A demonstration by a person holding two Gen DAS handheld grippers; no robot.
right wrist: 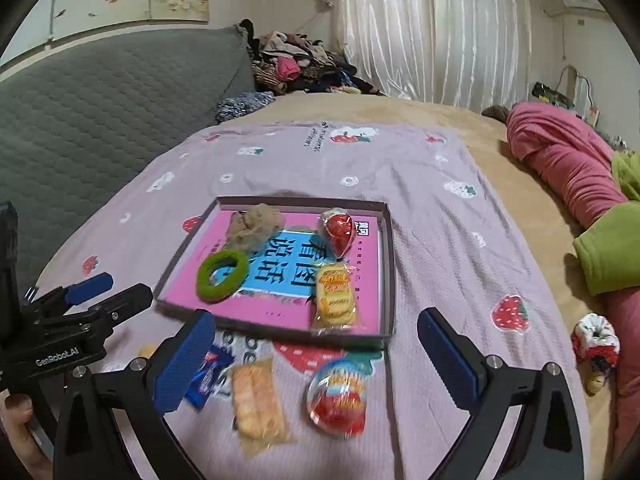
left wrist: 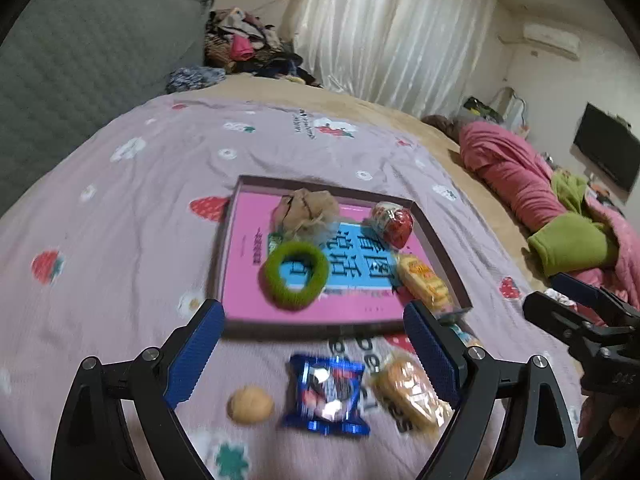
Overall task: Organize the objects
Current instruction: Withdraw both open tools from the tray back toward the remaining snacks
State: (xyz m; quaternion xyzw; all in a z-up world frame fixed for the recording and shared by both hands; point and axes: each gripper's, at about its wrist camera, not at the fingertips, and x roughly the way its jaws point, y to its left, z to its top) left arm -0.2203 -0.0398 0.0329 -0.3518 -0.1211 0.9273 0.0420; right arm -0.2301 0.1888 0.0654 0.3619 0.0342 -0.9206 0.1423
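A shallow box tray (left wrist: 436, 236) with a pink book cover as its floor lies on the lilac strawberry sheet. It holds a green scrunchie (left wrist: 295, 276), a beige mesh scrunchie (left wrist: 308, 216), a red foil egg (left wrist: 394, 220) and a yellow snack pack (left wrist: 424, 284). On the sheet in front of the tray lie a blue packet (left wrist: 326, 394), a round walnut (left wrist: 250, 404), an orange cracker pack (right wrist: 258, 400) and a second foil egg (right wrist: 338, 398). My left gripper (left wrist: 314, 316) hovers open above the near items. My right gripper (right wrist: 316, 320) is open too, with nothing between its pads.
A person in pink with green cuffs (right wrist: 568, 168) lies along the bed's right side. A red-and-white scrunchie (right wrist: 596, 340) sits near them. A grey quilted headboard (right wrist: 100, 112) stands on the left, with a clothes pile (right wrist: 304, 64) behind and curtains (right wrist: 432, 28) beyond.
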